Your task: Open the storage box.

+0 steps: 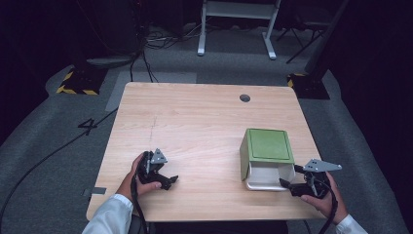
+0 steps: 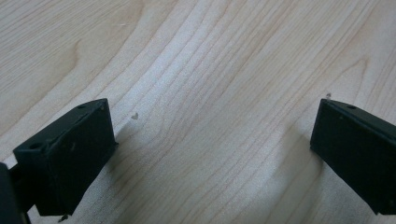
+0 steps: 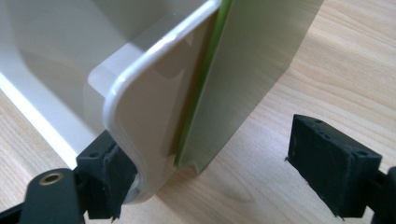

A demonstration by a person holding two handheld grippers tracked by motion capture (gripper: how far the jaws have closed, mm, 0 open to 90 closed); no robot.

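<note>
right gripper view: right gripper [image 3: 224,172] spread wide around green-and-white bin [image 3: 154,93] edge.

A light wooden table [image 1: 195,126] with a round hole [image 1: 245,98] near its far edge is standing on grey carpet [image 1: 58,141], while cables [image 1: 160,41] are trailing past a white frame [image 1: 238,19].

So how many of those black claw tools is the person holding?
2. The left gripper rests on bare table at the near left, jaws wide open. The right gripper is at the near right, jaws open around the white box's rim.
</note>
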